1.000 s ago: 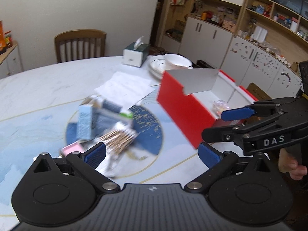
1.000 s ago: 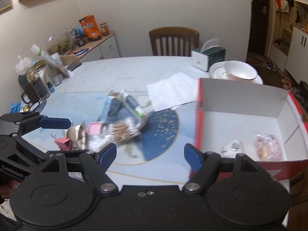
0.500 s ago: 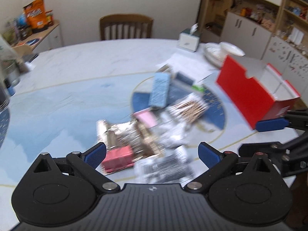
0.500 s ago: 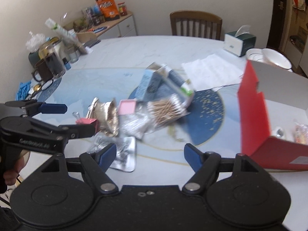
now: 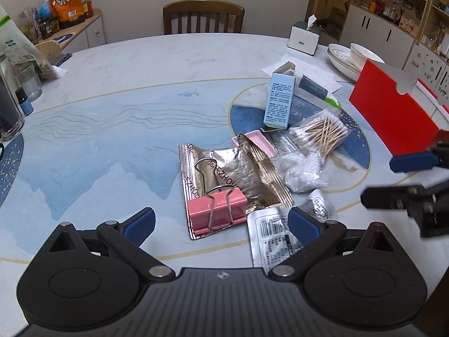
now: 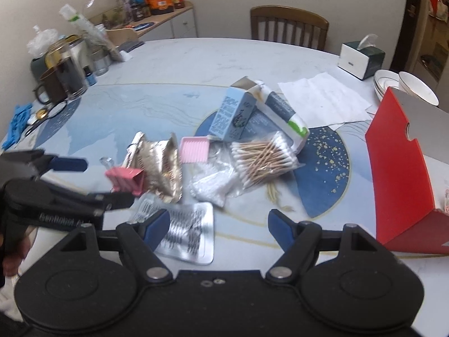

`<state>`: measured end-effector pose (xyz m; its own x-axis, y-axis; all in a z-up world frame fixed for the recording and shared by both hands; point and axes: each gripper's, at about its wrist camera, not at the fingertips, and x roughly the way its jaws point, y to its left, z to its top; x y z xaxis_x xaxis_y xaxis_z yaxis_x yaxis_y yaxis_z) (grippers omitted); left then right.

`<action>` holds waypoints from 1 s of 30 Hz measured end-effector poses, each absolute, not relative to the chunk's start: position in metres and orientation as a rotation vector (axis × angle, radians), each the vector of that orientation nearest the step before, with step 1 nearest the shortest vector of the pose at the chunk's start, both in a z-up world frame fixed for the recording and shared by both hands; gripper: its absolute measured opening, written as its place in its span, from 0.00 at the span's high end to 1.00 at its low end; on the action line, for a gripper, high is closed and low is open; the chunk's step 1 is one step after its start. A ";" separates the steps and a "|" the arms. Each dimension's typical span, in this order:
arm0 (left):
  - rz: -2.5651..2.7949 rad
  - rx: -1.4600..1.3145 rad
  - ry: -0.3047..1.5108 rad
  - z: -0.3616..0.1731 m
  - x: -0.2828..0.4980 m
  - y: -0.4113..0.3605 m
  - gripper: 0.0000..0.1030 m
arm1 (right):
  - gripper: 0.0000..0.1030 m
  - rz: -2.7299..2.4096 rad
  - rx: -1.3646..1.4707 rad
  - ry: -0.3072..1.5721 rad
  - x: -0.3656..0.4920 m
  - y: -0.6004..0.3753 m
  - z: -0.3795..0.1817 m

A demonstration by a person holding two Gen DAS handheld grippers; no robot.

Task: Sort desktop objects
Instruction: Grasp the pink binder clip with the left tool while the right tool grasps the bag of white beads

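I hold my left gripper [image 5: 221, 221] low over the table [image 5: 112, 98], and its two fingers are spread wide with nothing in them. The pink clip [image 5: 216, 210] sits right between them, lying on a shiny foil bag [image 5: 238, 174]. I think the clip is the thing to pick up now.

My right gripper [image 6: 219, 226] is spread wide too, and empty. It hangs over a flat silver packet [image 6: 188, 230], near the pile.

To do this well, I should go down slowly and squeeze the pink body of the clip, not its thin wire arms. The wire could slip out. The foil bag is under the clip, so I must pinch only the clip, or the bag may come up with it.

The red box [image 5: 393, 118] stands off to the right, open on top. That looks like the place to drop things. The cotton swabs [image 5: 322, 132] and blue carton [image 5: 280, 101] lie between the clip and the box, so I should lift high over them.
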<state>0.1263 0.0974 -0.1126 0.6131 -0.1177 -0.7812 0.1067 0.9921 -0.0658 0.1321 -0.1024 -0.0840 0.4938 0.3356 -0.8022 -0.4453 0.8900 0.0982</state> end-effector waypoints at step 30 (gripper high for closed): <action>-0.105 -0.072 0.938 -0.126 0.144 0.101 0.35 | 0.42 0.469 -0.108 1.037 0.185 -0.068 -0.127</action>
<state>0.1437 0.1008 -0.1257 0.5864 -0.1214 -0.8009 0.0590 0.9925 -0.1072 0.1852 -0.0680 -0.1267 0.4203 0.3230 -0.8479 -0.4230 0.8965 0.1318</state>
